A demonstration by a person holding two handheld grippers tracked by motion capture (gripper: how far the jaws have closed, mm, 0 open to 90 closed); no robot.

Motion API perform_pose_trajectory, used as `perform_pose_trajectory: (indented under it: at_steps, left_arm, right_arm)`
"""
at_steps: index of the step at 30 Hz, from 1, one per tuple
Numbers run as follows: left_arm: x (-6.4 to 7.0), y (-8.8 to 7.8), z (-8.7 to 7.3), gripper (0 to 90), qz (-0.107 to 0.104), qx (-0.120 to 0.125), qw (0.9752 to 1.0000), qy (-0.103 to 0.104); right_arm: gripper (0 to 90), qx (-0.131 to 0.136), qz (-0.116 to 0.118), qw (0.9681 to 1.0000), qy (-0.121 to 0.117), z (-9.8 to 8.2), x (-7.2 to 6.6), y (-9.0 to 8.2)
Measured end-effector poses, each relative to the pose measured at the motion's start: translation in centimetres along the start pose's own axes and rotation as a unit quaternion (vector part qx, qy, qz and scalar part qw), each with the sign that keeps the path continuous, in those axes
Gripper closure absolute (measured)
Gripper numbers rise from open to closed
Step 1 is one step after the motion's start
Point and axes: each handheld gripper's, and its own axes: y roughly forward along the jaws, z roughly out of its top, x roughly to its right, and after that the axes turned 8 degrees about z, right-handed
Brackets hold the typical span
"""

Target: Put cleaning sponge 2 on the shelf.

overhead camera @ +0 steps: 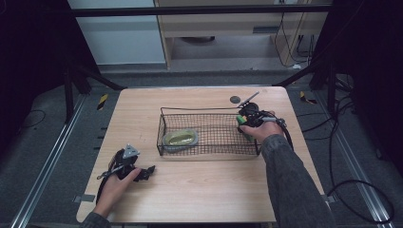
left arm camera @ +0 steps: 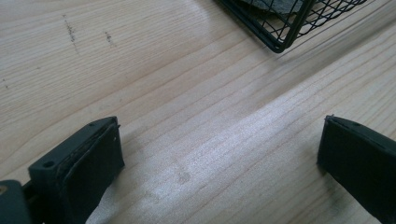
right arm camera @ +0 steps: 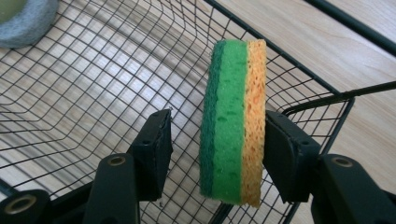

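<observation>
A green and yellow sponge point(right arm camera: 231, 126) stands on edge inside the right end of the black wire basket point(right arm camera: 93, 93). My right gripper point(right arm camera: 217, 116) straddles it. The right pad touches the yellow side, while a gap shows between the left pad and the dark green side, so the gripper is open. In the high view the sponge point(overhead camera: 243, 124) and right gripper point(overhead camera: 249, 118) sit at the basket's point(overhead camera: 209, 110) right end. My left gripper point(overhead camera: 151, 169) rests open on the table, left of the basket, with nothing between its fingers point(left arm camera: 93, 158).
A grey-rimmed, yellow-green pad point(overhead camera: 180, 138) lies in the basket's left end. A basket corner point(left arm camera: 280, 44) shows ahead of the left gripper. A dark round spot point(overhead camera: 235, 99) marks the table behind the basket. Bare wood table point(overhead camera: 199, 185) lies in front.
</observation>
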Motion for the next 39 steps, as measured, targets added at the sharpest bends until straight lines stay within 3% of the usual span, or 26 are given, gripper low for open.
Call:
perform_pose_trajectory:
  at_steps: [4, 11, 20, 28, 33, 39]
  left_arm:
    - [0.0, 0.0, 0.0, 0.0, 0.000, 0.000, 1.0000, -0.001]
    - [0.0, 0.0, 0.0, 0.0, -0.001, 0.000, 1.0000, -0.002]
    - [0.0, 0.0, 0.0, 0.0, 0.000, -0.001, 1.0000, -0.001]
    - [0.0, 0.0, 0.0, 0.0, 0.000, -0.001, 1.0000, 0.000]
    - [0.0, 0.0, 0.0, 0.0, 0.000, -0.001, 1.0000, 0.000]
    - [0.0, 0.0, 0.0, 0.0, 0.000, -0.001, 1.0000, -0.001]
  right_arm:
    - [40.9, 0.004, 0.009, 1.0000, -0.001, -0.3, -0.6, -0.2]
    - [25.4, 0.027, 0.019, 0.9994, -0.001, -1.0, -1.7, -1.4]
    - [8.0, 0.088, -0.015, 0.9960, 0.011, -2.8, -1.5, -3.9]
    - [6.6, 0.139, -0.044, 0.9884, 0.041, -6.7, -0.5, -6.2]
    - [8.5, 0.147, -0.062, 0.9857, 0.054, -9.8, -0.2, -6.2]
    - [10.1, 0.169, -0.055, 0.9816, 0.069, -13.1, -0.2, -5.7]
